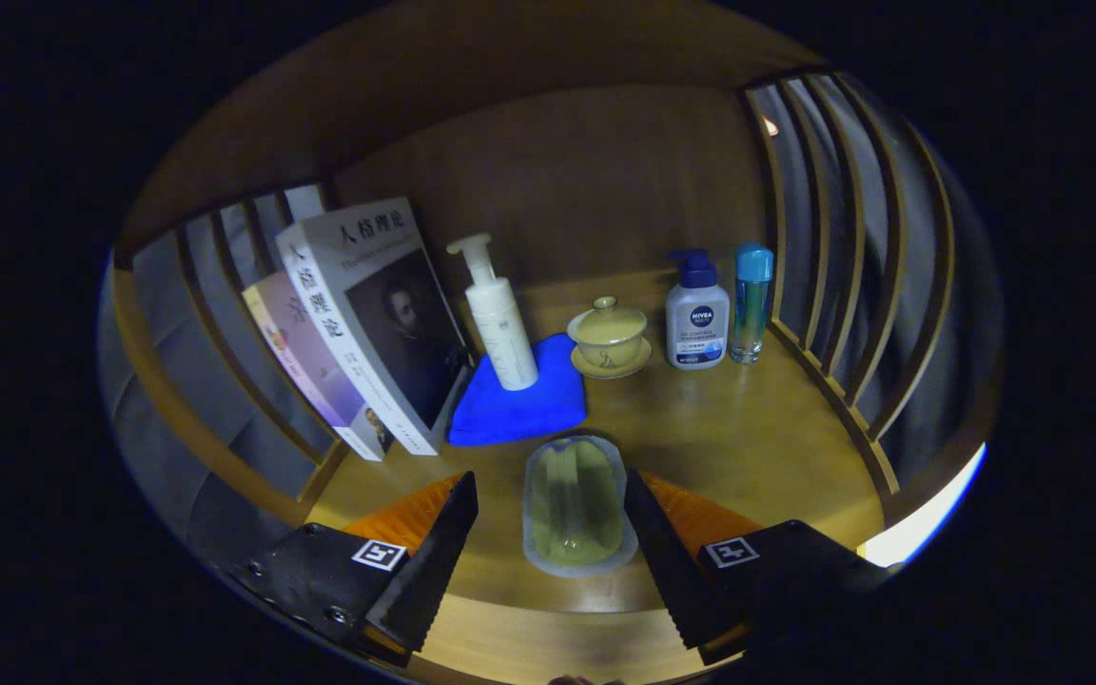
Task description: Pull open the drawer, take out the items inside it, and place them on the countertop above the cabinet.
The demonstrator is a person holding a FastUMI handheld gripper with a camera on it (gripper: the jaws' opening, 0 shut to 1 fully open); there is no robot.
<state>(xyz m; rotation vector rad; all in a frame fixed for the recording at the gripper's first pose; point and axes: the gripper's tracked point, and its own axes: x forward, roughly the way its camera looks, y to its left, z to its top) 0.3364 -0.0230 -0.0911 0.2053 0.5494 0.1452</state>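
Note:
My gripper (550, 514) is open above the wooden countertop (748, 438). A clear plastic packet with a yellow-green item inside (575, 506) lies flat on the countertop between the two fingers, which stand apart on either side of it without pressing on it. Just beyond the packet lies a folded blue cloth (521, 392) with a white pump bottle (500, 319) standing on it.
Two books (372, 323) lean against the slatted left railing (205, 314). A yellow lidded cup on a saucer (609, 335), a white pump bottle with a blue cap (697, 311) and a slim blue bottle (751, 303) stand at the back. A slatted railing (843, 257) closes the right side.

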